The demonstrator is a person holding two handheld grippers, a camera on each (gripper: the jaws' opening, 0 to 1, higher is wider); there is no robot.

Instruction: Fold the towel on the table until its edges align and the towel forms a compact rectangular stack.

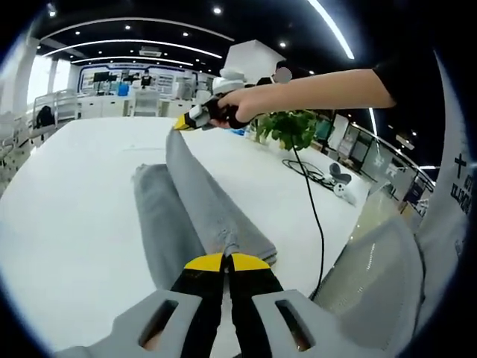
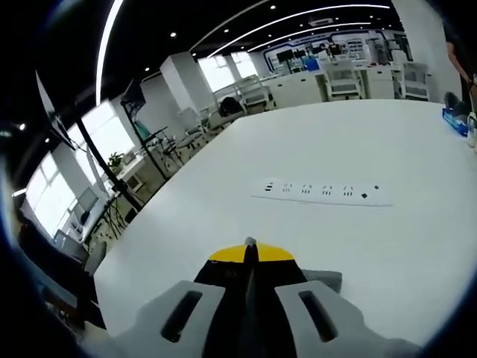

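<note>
Above the white bench (image 1: pixel 67 216), the grey towel (image 1: pixel 197 201) is stretched lengthwise between both hand-held grippers, left (image 1: pixel 226 262) and right (image 1: pixel 182 124), each clamped on one end.

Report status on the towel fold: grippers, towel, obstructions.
Left gripper shut on grey towel near end. Right gripper shut on far end, lifted off white table. Black cable lies beside towel, not touching.

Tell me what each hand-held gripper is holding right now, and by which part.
Both grip the grey towel: the left hand-held gripper pinches its near end, the right hand-held gripper its far end, lifted off the white table.
</note>
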